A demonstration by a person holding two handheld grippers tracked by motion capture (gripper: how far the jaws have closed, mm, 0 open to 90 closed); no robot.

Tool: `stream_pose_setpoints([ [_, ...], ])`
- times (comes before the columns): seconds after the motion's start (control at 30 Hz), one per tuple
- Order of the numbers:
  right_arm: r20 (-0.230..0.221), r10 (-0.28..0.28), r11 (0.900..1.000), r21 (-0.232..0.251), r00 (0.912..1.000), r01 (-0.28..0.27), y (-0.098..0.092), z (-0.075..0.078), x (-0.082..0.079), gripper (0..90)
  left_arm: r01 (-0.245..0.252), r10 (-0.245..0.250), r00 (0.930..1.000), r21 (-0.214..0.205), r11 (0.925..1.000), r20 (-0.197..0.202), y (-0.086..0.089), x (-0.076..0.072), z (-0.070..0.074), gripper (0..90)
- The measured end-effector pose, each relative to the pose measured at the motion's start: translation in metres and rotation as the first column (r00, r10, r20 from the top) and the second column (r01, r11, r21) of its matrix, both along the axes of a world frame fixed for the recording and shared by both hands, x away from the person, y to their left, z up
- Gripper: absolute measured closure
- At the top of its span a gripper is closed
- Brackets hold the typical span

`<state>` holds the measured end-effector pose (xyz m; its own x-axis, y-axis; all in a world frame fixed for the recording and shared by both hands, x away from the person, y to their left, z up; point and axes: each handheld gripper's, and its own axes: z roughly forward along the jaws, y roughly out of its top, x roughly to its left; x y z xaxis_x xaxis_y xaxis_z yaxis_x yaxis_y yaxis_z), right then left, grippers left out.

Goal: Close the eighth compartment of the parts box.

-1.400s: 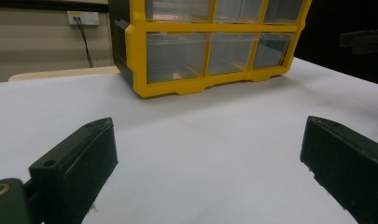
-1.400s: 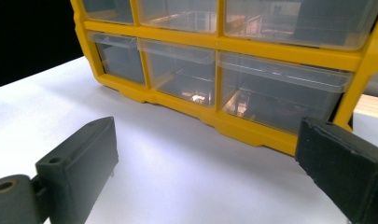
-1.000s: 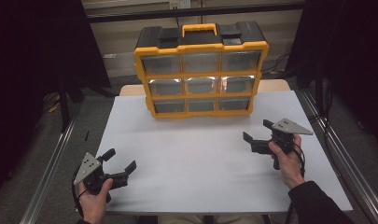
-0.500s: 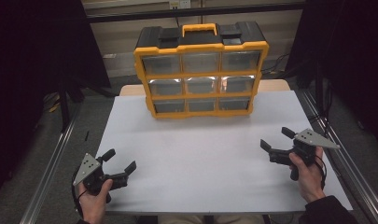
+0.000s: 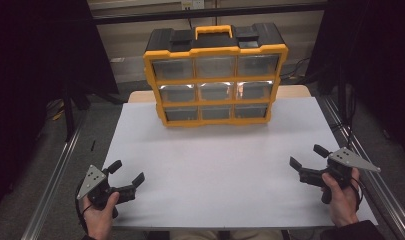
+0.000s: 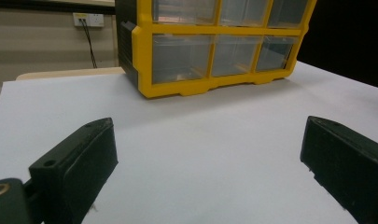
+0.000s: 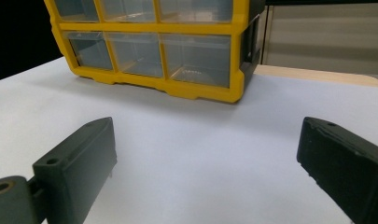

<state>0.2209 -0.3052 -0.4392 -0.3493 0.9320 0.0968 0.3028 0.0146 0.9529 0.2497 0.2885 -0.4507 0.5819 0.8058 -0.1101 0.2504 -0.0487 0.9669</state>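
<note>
From the high view, a big yellow drawer box (image 5: 216, 80) stands upright at the far side of the white table (image 5: 225, 170). It has a black top, a yellow handle (image 5: 213, 31) and nine see-through drawers in three rows. The left gripper (image 5: 126, 173) is near the front left corner of the table, held in the person's left hand (image 5: 99, 212). Its jaws are spread wide apart and hold nothing. The right gripper (image 5: 307, 157) is near the front right edge, held in the right hand (image 5: 341, 199). Its jaws are spread apart too, with nothing between them. A grey three-cornered plate (image 5: 351, 159) sits on top of it. Both grippers are well apart from the drawer box and well apart from each other.

In the left gripper view, the two black jaws rise from the bottom corners with a wide gap of bare white table (image 6: 200, 154) between them. The drawer box (image 6: 210, 46) stands ahead and a bit to the right. Its bottom drawers look clear, and I cannot tell what is inside. A wall socket (image 6: 87, 19) with a cable shows behind.

In the right gripper view, the jaws are again far apart over the white table (image 7: 200, 154). The drawer box (image 7: 154, 46) stands ahead and to the left. A wooden edge (image 7: 317, 74) peeks out behind the white top.
</note>
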Motion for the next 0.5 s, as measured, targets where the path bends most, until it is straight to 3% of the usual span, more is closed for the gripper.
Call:
stream_pose_setpoints([
  [0.1,0.002,-0.005,1.0000,-0.002,1.0000,0.005,-0.003,0.001,-0.007,3.5,-0.010,0.010,0.9999,-0.015,0.9998,0.010,0.000,-0.003,0.002,3.5],
  [0.23,-0.006,-0.019,0.9997,0.012,0.9998,0.019,-0.005,0.002,-0.014,3.2,-0.006,0.006,1.0000,0.001,1.0000,0.006,0.001,-0.005,0.001,3.4],
  [0.3,-0.002,-0.022,0.9998,-0.005,0.9998,0.022,-0.006,-0.001,-0.018,3.1,-0.012,0.012,0.9999,0.007,0.9999,0.004,0.002,-0.006,0.001,3.3],
  [0.5,-0.014,-0.020,0.9998,0.002,0.9997,0.020,-0.008,-0.004,-0.015,3.0,-0.013,0.013,0.9999,0.020,0.9997,0.007,0.002,-0.005,0.001,3.3],
])
